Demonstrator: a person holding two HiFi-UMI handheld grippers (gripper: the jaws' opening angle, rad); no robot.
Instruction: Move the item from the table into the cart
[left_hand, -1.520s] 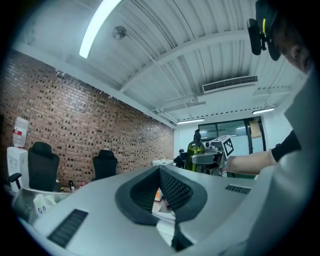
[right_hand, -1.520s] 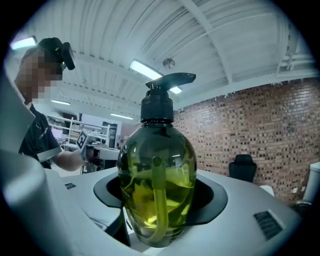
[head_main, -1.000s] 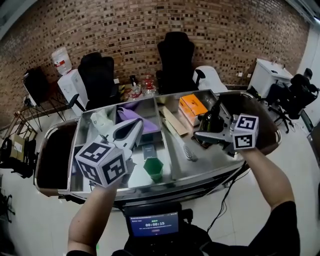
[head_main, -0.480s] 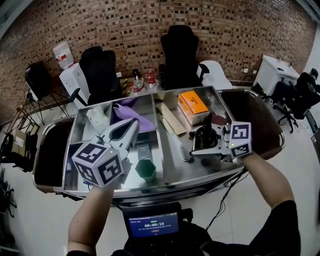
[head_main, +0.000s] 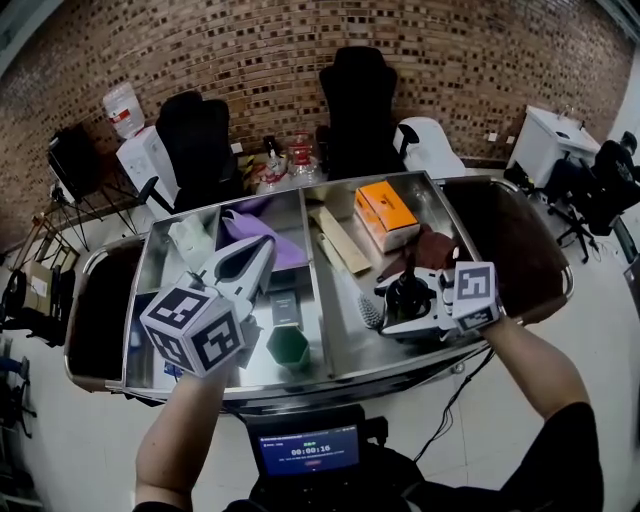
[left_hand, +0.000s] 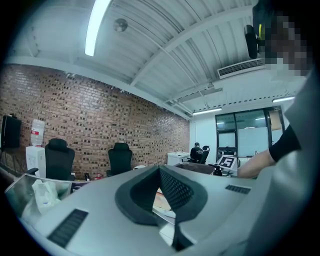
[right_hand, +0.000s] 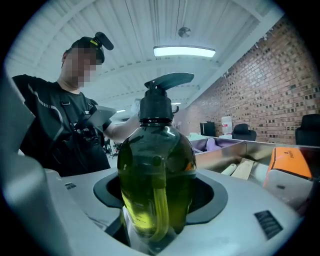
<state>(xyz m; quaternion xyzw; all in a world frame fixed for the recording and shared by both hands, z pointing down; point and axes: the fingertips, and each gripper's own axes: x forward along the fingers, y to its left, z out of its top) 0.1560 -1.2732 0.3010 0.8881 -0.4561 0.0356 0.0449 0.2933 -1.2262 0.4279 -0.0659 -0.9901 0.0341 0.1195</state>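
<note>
Pump bottle (right_hand: 155, 180): pinched at the belly by the right gripper (head_main: 392, 314), low over the right compartment of the cart (head_main: 300, 376), near its front wall; cannot tell whether the base touches the floor.
Handling: mostly full of green liquid, so probably weighty; smooth round wall likely slippery; rigid enough for a firm squeeze.
Best hold: wide mid-body, as now; pump head (right_hand: 159, 92) looks too loose and narrow to lift by.
Left gripper (head_main: 262, 256): fingers pressed together, nothing between, raised above the left compartment.
Neighbours: brush (head_main: 370, 312) just beside the bottle; wooden block (head_main: 345, 243) and orange box (head_main: 385, 212) further back.
Left compartment: green cup (head_main: 288, 346), purple cloth (head_main: 262, 232).
In the way: mainly the brush, likely to tip the base.
</note>
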